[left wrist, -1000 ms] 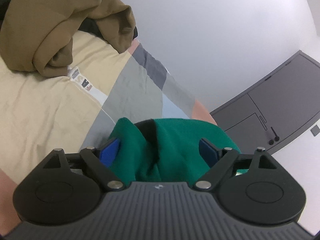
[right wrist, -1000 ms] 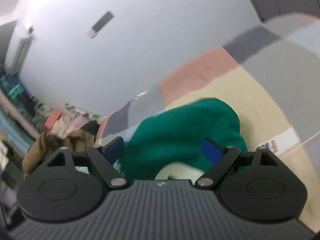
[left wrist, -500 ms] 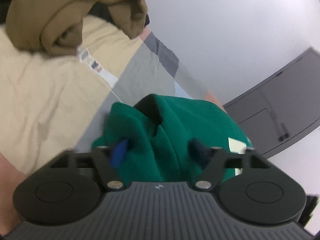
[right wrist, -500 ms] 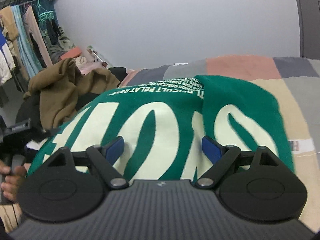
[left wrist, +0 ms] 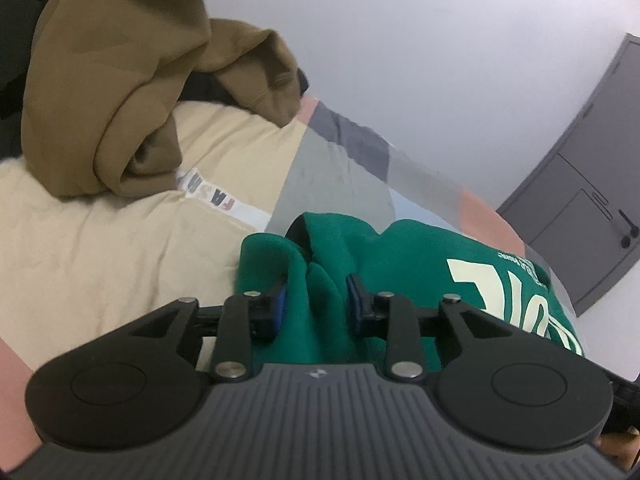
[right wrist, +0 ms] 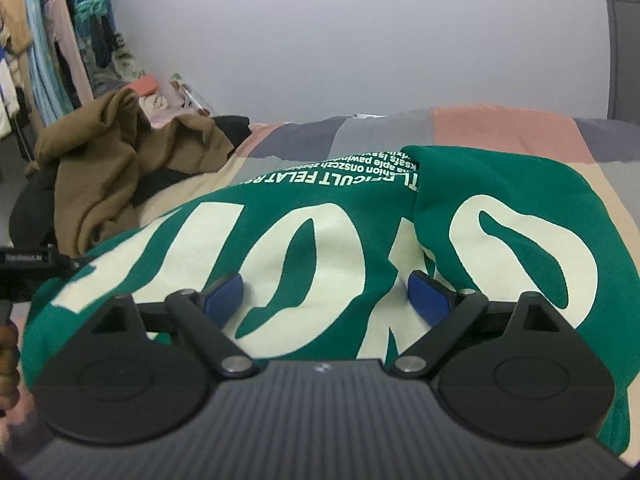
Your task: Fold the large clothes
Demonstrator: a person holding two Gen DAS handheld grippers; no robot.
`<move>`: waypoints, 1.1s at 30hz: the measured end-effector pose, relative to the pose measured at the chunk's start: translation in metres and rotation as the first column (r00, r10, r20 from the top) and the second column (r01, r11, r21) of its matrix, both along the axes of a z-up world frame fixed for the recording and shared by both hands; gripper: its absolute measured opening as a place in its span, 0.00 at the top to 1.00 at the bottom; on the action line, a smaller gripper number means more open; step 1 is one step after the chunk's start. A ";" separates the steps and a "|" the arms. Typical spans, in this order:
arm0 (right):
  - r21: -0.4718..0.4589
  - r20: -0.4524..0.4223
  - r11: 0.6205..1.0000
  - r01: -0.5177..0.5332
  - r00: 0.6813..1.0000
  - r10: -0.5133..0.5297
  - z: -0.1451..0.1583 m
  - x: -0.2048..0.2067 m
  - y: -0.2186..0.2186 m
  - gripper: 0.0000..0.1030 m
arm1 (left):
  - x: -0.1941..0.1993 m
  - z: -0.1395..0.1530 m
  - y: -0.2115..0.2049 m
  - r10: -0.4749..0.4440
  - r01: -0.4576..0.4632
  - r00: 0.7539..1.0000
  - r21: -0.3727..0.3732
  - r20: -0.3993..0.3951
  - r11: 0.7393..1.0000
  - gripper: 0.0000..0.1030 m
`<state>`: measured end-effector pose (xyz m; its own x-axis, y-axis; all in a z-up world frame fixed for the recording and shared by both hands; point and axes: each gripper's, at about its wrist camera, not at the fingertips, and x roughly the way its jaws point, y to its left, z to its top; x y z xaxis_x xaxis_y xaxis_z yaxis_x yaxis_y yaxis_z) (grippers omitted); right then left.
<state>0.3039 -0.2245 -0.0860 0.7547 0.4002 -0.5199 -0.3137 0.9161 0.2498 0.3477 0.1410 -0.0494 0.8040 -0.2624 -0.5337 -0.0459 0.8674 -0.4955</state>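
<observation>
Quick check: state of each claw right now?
Left claw: closing on a bunched fold of the green sweatshirt.
Right claw: opening wide over the sweatshirt, gripping nothing.

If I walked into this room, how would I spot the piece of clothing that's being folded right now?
Look at the bed with the patchwork cover of beige, grey and pink blocks. Two garments lie on it: a crumpled plain brown hooded top and, nearer the wide-open right gripper, a green sweatshirt. Only the green one has huge cream letters across it.
</observation>
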 end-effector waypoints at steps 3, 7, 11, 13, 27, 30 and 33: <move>0.095 -0.034 0.994 0.046 0.999 -0.043 0.009 -0.015 -0.016 0.11 | -0.014 0.015 0.005 0.022 -0.022 1.000 -0.042 0.000 0.999 0.48; 0.214 -0.072 0.974 0.070 0.996 -0.056 0.024 -0.045 -0.040 0.13 | -0.054 0.040 0.009 0.075 -0.065 0.993 -0.116 0.086 0.991 0.39; 0.292 -0.113 0.950 0.111 0.990 -0.081 0.033 -0.075 -0.060 0.13 | -0.097 0.060 -0.007 0.005 0.017 0.992 -0.170 0.126 0.985 0.29; 0.358 -0.160 0.922 0.150 0.982 -0.098 0.029 -0.084 -0.071 0.13 | -0.114 0.060 -0.018 -0.052 0.077 0.991 -0.210 0.121 0.975 0.24; 0.561 -0.532 0.655 0.507 0.826 -0.183 -0.057 -0.070 -0.116 0.11 | -0.085 -0.058 -0.011 -0.041 -0.108 0.979 -0.684 -0.197 0.721 0.18; 0.579 -0.552 0.613 0.539 0.811 -0.192 -0.070 -0.065 -0.117 0.12 | -0.081 -0.062 -0.006 0.015 -0.154 0.978 -0.671 -0.208 0.726 0.24; 0.587 -0.545 0.605 0.538 0.815 -0.196 -0.078 -0.059 -0.115 0.11 | -0.080 -0.052 -0.007 0.040 -0.151 0.981 -0.619 -0.190 0.771 0.48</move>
<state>0.2450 -0.3399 -0.1638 0.7185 0.4956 -0.4879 0.2907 0.4233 0.8581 0.2679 0.1343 -0.1013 0.7633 -0.5095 -0.3972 -0.2362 0.3521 -0.9057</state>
